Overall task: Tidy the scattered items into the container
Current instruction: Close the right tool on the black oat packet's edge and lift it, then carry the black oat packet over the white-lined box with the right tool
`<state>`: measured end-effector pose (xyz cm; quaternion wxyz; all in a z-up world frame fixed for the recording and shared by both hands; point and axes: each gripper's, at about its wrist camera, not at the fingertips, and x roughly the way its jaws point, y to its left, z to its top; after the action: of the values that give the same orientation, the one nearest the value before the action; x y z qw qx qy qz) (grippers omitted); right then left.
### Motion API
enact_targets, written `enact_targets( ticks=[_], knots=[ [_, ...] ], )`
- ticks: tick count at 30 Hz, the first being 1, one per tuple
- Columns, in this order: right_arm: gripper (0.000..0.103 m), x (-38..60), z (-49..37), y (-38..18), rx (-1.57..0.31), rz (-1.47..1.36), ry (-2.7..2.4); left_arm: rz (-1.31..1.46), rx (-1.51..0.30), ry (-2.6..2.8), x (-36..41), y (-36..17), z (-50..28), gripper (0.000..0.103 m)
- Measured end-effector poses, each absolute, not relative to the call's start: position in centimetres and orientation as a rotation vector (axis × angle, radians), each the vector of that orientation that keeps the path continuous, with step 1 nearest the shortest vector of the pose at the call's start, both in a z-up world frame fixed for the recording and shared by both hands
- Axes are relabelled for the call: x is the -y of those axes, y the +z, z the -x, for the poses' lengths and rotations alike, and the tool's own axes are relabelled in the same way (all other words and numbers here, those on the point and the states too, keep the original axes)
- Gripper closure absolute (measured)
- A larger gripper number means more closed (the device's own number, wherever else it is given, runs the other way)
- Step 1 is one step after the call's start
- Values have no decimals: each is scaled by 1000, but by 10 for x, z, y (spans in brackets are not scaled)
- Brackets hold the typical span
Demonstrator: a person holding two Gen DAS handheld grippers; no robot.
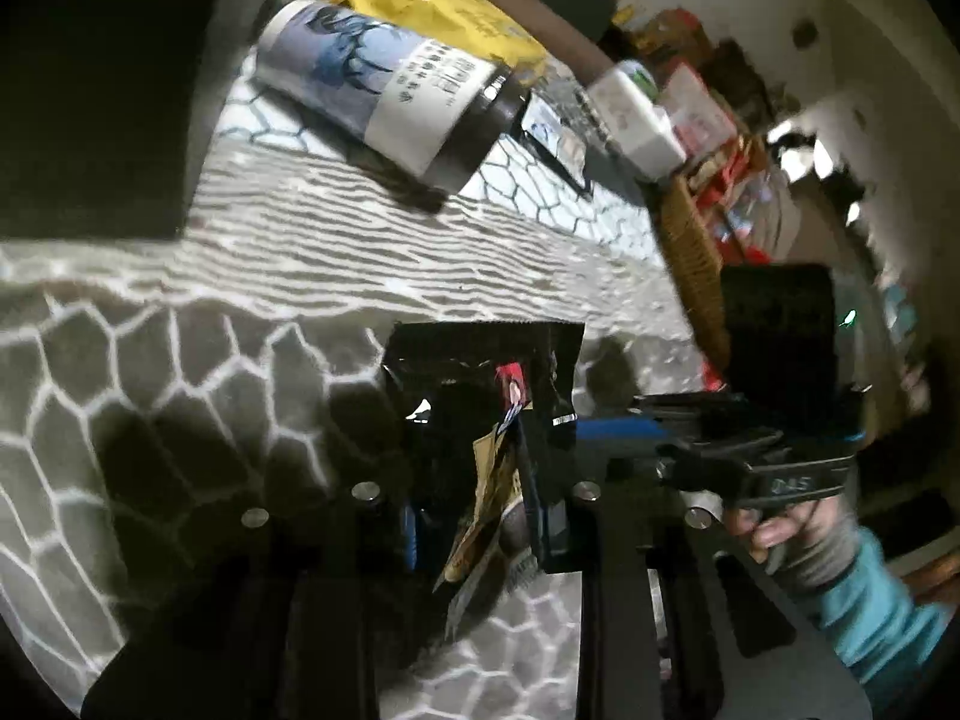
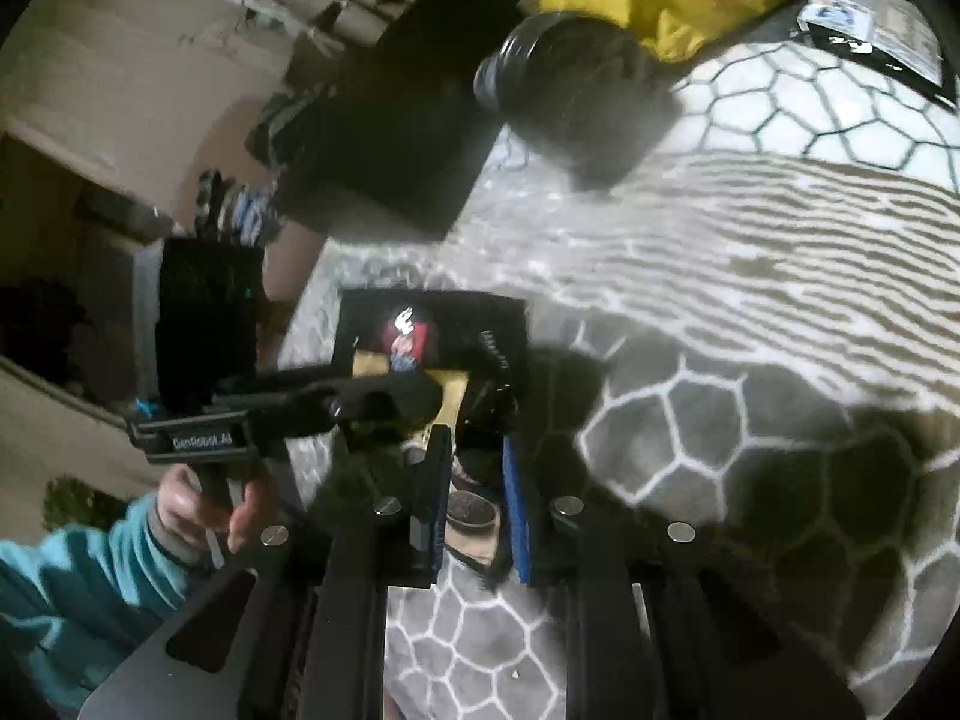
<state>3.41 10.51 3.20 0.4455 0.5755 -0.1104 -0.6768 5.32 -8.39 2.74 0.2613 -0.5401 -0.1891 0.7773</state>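
- Both of my grippers are on the same black snack packet (image 2: 432,336): my left gripper (image 1: 474,516) has its jaws narrow and pinched on the crumpled lower part, and my right gripper (image 2: 471,504) has its jaws narrow around the packet's bottom end, where a round biscuit picture shows between the blue pads
- I judge the main risk is pulling against myself: if my two hands move apart or twist differently, the thin film could tear or slip out of one pair of jaws
- The packet hangs above the patterned rug (image 1: 180,360), not in the wicker basket (image 1: 690,252), which stands well apart, beyond my right gripper as the left wrist view shows it; if I let go with either side too early, the packet may swing or drop back on the rug
- The basket looks already crowded with boxes and packs, so a loose drop could, I think, leave the packet resting on the rim or sliding off
- The packet is glossy black with a red and blue mark near its top, a tan panel below, and a sawtooth sealed edge; it is creased and folded where I grip it
- Other things lie on the rug: a lying bottle (image 1: 384,90) with a pale label, a yellow bag (image 1: 432,12) just beyond it, a flat black-edged packet (image 1: 558,144) near them
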Motion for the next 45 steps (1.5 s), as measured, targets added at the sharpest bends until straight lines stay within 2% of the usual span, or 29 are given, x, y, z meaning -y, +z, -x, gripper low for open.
enact_targets(
  ticks=[2, 3, 6, 11, 16, 20, 22, 25, 29, 38, 41, 42, 44, 45],
  knots=[
    [81, -99, -33, 33, 161, -1438, -1783, 1432, 413, 2109, 75, 31, -58, 80],
    [71, -101, -29, 33, 183, -1438, -1807, 1420, 384, 2109, 70, 33, -60, 80],
    [62, -110, -14, 29, 333, -1416, -1825, 1363, 376, 2090, 64, 39, -66, 80],
    [57, -108, 3, 16, 539, -1395, -1732, 1208, 314, 2092, 62, 58, -77, 80],
    [57, -111, 9, 9, 619, -1407, -1713, 1205, 266, 2098, 62, 59, -80, 80],
    [45, -126, -1, 14, 606, -1380, -1731, 1216, 227, 2122, 66, 55, -84, 80],
    [39, -134, -3, 12, 633, -1372, -1705, 1175, 146, 2147, 62, 57, -90, 80],
    [39, -135, -4, 6, 603, -1389, -1699, 1081, 21, 2152, 53, 61, -106, 80],
    [37, -134, -6, 8, 599, -1350, -1654, 1040, -18, 2115, 47, 61, -120, 80],
    [29, -123, -12, 6, 625, -1327, -1523, 1143, 154, 2048, 60, 49, -102, 79],
    [27, -114, -20, 7, 566, -1319, -1487, 1215, 316, 1959, 68, 36, -90, 57],
    [27, -111, -23, 7, 563, -1317, -1459, 1237, 354, 1940, 69, 33, -87, 53],
    [29, -106, -27, 6, 558, -1325, -1399, 1276, 404, 1918, 72, 27, -82, 52],
    [34, -103, -30, 6, 540, -1326, -1384, 1296, 421, 1915, 74, 24, -80, 50]
  ],
)
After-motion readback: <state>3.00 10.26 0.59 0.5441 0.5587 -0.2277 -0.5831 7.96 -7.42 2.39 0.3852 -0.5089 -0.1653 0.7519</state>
